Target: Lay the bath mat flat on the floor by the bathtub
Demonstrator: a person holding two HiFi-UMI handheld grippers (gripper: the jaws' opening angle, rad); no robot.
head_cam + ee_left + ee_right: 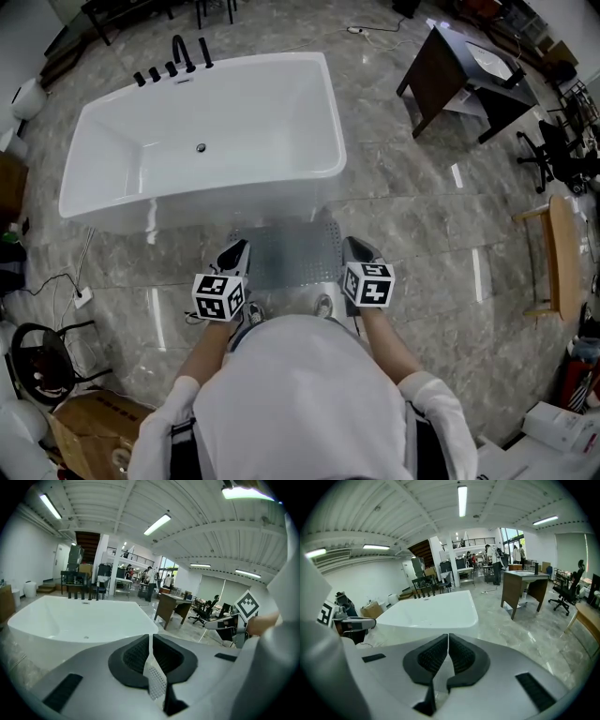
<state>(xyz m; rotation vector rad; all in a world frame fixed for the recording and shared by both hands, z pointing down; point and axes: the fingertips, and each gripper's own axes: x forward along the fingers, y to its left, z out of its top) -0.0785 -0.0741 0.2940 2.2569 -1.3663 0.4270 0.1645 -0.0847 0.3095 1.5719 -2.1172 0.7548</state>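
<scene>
We hold the translucent grey perforated rubber bath mat (289, 251) stretched between both tools. It sits at twelve o'clock from our body, just short of the white rectangular freestanding bathtub (202, 141), whose basin lies toward eleven o'clock. The left gripper (234, 255) has its jaws pressed together on a thin strip of the mat's near edge at nine o'clock, and the dotted sheet shows pinched between the pads in the left gripper view. The right gripper (354, 251) is clamped the same way on the near edge at three o'clock. We cannot tell whether the far edge touches the grey marble floor (422, 225). We judge the mat is not yet laid flat. Each hold takes only a narrow bite of slick, floppy material, so a tug or uneven hands could pull a corner free. Setting it down with the hands too close together could leave a fold, and a skewed release would leave it crooked to the tub.
</scene>
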